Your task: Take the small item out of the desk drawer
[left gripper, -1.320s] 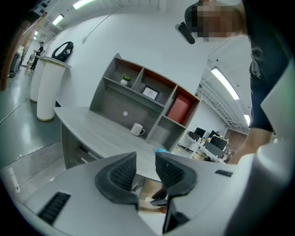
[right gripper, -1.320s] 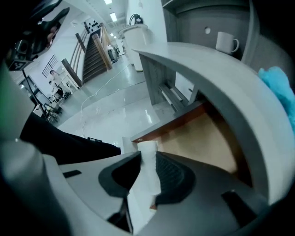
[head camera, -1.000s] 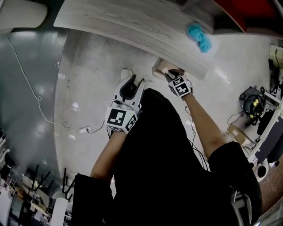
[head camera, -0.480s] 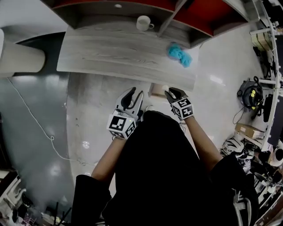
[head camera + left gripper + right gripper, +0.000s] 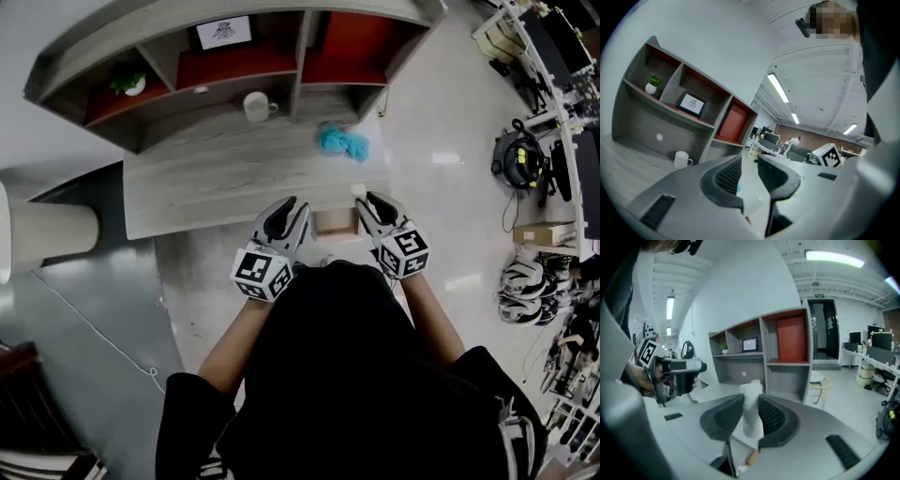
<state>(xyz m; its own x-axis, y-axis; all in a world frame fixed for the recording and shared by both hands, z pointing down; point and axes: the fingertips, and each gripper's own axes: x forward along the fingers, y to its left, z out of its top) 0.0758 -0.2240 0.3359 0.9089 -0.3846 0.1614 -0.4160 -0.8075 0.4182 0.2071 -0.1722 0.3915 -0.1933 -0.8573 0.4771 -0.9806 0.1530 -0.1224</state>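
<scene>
My right gripper (image 5: 367, 200) is clamped on the small white item (image 5: 751, 420), which stands upright between the pads, clear of the open drawer (image 5: 336, 223) just beside it. My left gripper (image 5: 749, 161) has its jaws apart, nothing in them. Ahead of both, on the desk (image 5: 206, 178): a white mug (image 5: 255, 106) and a blue cloth (image 5: 343, 142). The print on the framed picture (image 5: 223, 32) is too small to read.

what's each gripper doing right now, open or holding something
Left gripper: open, nothing between its jaws.
Right gripper: shut on the small white item.
</scene>
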